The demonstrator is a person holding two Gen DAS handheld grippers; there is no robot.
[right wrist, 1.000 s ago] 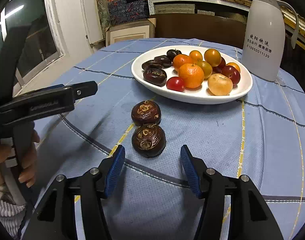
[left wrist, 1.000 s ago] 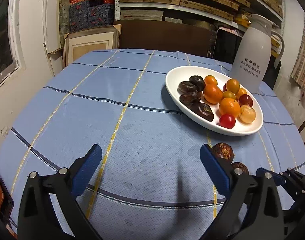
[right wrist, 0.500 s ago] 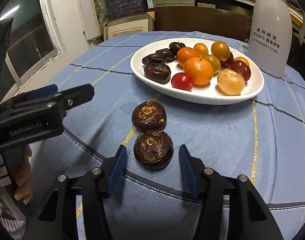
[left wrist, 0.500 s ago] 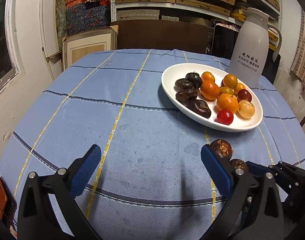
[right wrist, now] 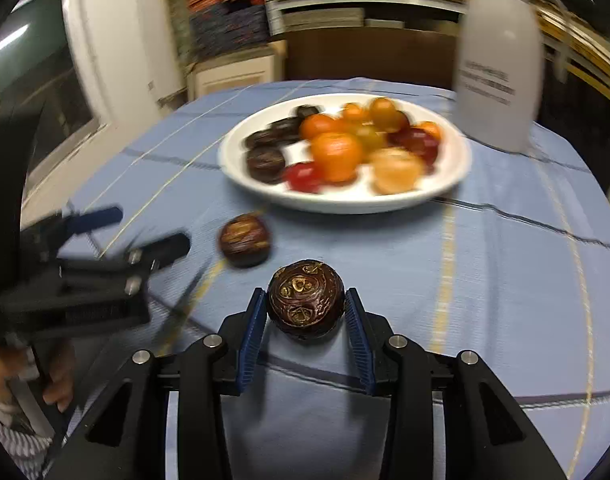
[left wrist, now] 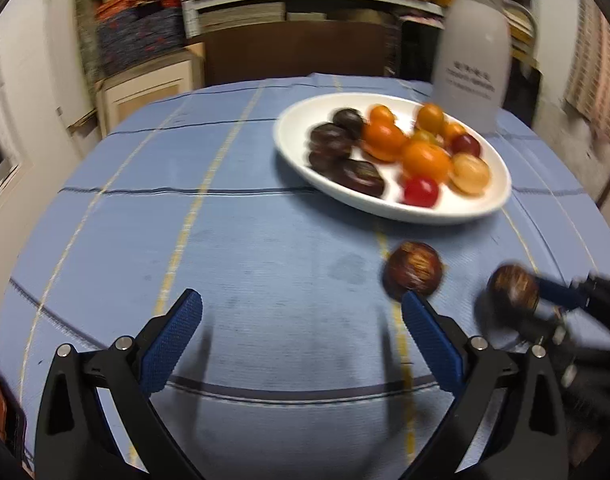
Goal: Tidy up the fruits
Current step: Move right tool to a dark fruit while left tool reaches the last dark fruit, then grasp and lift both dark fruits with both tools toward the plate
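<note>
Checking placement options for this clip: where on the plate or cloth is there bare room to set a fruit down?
The plate is crowded; bare white shows only at its near rim and a small gap among the dark fruits. The cloth left of the plate is bare, as is the cloth right of the right gripper, which holds a dark fruit. Another fruit lies before the plate.

Both views are dim and warm-toned, lit from overhead indoors, and smeared by motion blur: the plate (left wrist: 393, 208) of fruit and the white jug (right wrist: 499, 64) streak sideways. Fisheye bending curves the shelves and darkens the corners. Soft shadows fall on the worktop (left wrist: 265, 240) beneath each tool.
</note>
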